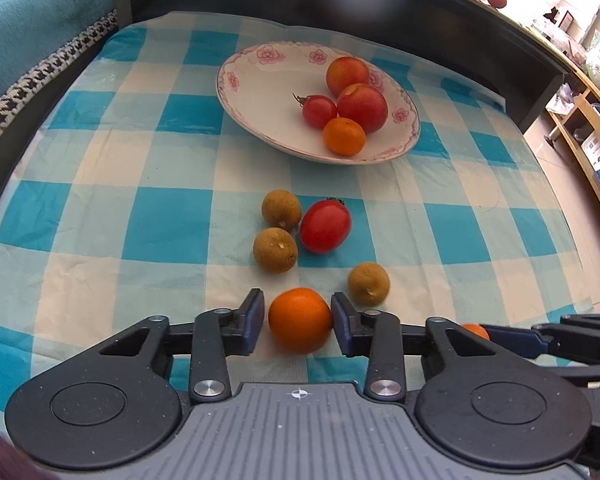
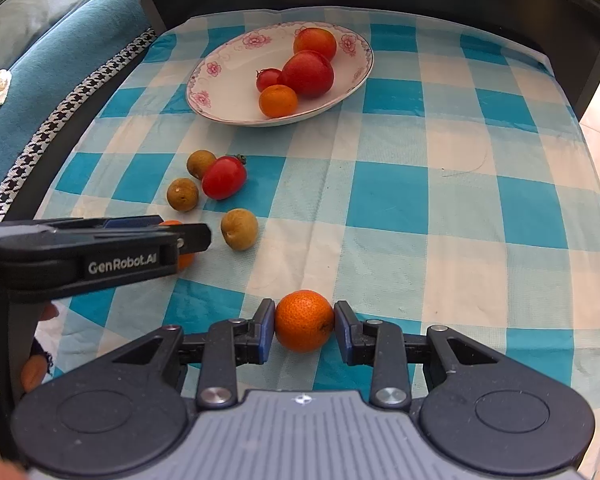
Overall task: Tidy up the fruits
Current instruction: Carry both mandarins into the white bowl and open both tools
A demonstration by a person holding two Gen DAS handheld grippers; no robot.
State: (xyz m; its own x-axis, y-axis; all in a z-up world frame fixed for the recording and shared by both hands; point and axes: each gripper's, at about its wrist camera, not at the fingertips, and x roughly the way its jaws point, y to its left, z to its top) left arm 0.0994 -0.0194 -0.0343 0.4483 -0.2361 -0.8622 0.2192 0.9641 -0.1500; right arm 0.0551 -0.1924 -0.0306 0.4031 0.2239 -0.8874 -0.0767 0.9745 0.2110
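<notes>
Checked blue-and-cream tablecloth [image 1: 100,208] is covering the whole work surface, with a dark raised board [image 1: 340,12] running along its far edge and a teal sofa [image 1: 28,24] lying off the left side.

The left gripper [image 1: 298,308] is clasping a smooth mandarin [image 1: 300,326], bright orange and round, which is sitting low on the cloth at the near edge; both blue pads are lying against its sides. The right gripper [image 2: 304,312] is squeezing a dimpled mandarin [image 2: 304,326], slightly flattened, with a small dark mark on its right flank, also resting near the front of the cloth.

Farther back, a white plate [image 1: 252,80] with pink flowers on its rim is holding two tomatoes, a cherry tomato and a small orange fruit, all crowding its right half while its left half is showing bare. Between plate and grippers, three brown longans [image 1: 281,209] and a plum tomato [image 1: 325,226] are lying loose, two longans touching or almost touching the tomato, the third just beside the left gripper's right finger.

In the right wrist view, the cloth to the right of the plate and the loose fruit is lying open all the way to the table's edge.
</notes>
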